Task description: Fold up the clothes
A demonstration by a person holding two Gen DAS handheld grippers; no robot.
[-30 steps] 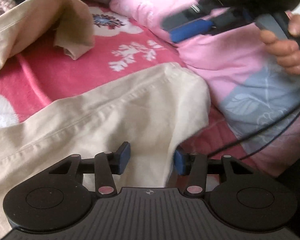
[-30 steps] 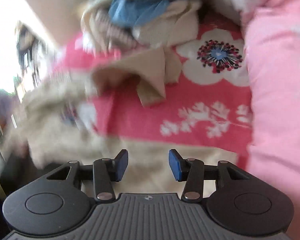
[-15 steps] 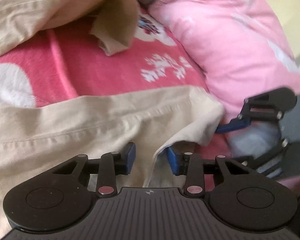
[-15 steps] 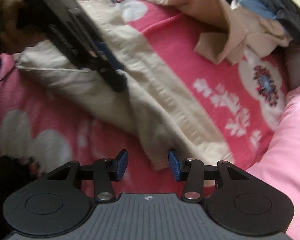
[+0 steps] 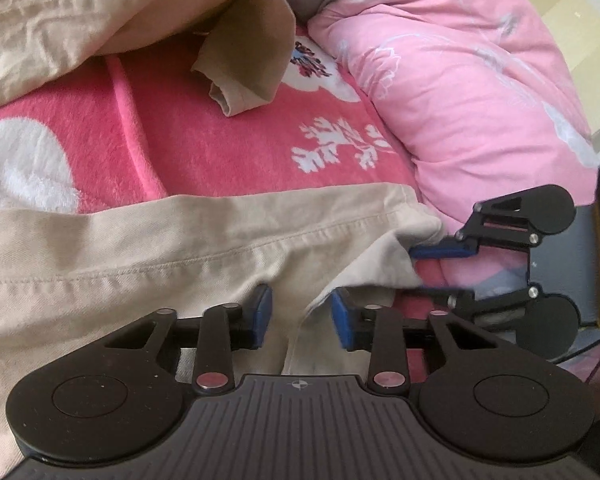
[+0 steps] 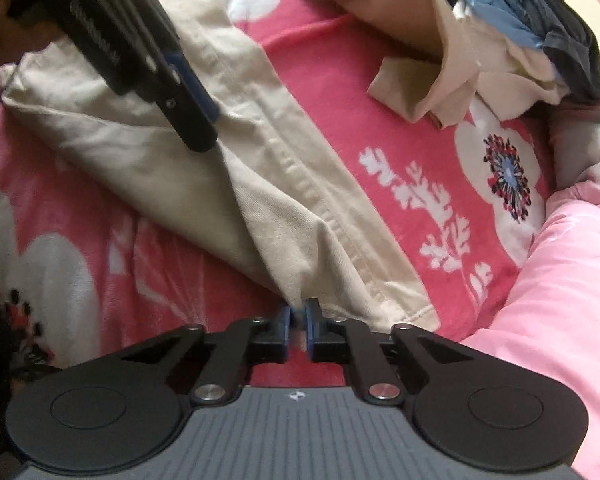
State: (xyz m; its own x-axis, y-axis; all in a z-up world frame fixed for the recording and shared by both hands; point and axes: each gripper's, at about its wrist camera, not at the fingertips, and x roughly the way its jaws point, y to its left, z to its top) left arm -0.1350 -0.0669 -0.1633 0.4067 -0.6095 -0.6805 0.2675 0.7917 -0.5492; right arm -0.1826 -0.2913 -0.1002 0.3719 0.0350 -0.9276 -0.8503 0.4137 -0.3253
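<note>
Both tools lowered onto pink blanket (image 5: pixel 220 140)

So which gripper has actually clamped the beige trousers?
The right gripper: its jaws have just closed on the beige trousers hem corner. The left gripper, also closing, shows gaps around the cloth.

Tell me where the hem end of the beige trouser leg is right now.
In the right wrist view the hem of the beige trousers lies low, right of centre on the pink floral blanket, beside the pink quilt, its corner pinched in the right tool.
</note>
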